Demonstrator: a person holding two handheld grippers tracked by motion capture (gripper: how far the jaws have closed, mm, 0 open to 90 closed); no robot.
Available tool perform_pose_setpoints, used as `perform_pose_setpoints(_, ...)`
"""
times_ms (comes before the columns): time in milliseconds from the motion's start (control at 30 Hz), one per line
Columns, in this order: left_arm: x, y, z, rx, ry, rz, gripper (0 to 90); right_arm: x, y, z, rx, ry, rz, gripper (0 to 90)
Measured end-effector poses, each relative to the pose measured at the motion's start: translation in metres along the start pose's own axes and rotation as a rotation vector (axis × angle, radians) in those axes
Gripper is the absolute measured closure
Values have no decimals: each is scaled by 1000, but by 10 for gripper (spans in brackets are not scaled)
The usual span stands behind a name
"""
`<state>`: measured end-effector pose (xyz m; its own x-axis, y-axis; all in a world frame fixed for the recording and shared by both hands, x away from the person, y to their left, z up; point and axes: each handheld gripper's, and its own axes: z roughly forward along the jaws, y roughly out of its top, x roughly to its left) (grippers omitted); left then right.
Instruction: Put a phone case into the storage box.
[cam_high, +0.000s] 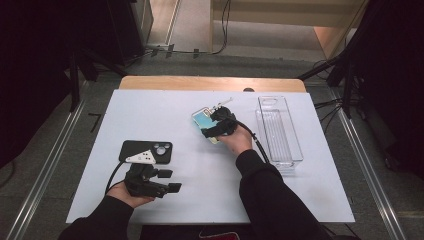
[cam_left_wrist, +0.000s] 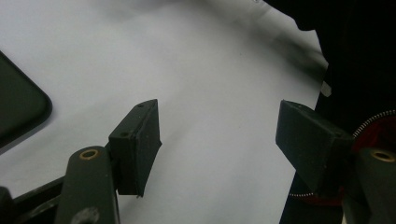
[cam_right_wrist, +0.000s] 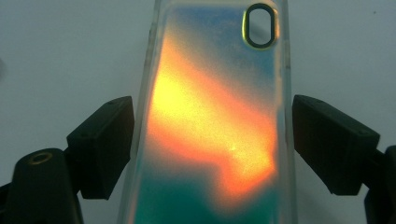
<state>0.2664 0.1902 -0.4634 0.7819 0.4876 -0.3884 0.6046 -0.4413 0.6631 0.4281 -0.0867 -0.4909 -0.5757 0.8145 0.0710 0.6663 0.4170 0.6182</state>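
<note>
Right gripper (cam_right_wrist: 212, 144) fingers (cam_right_wrist: 100, 144) wide, straddling iridescent phone case (cam_right_wrist: 215, 135) flat on worktop (cam_high: 200, 170), not touching; left gripper (cam_left_wrist: 219, 144) fingers wide over bare worktop

There are no words, numbers or brand names that can be read on anything here. The black phone case (cam_high: 146, 151), the shiny colored phone case (cam_right_wrist: 212, 135), the clear box (cam_high: 278, 131) and the white table top (cam_high: 175, 110) all look bare of writing.

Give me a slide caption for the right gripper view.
Open right gripper straddling an iridescent phone case on the white table.
</note>
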Motion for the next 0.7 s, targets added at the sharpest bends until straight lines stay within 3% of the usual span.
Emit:
perform_pose_setpoints(400,3,4,-1,-2,6,-23,310,4,-5,-51,-79,78,1,148)
perform_pose_setpoints(700,3,13,2,4,-2,-59,311,9,-26,-90,-120,123,3,147)
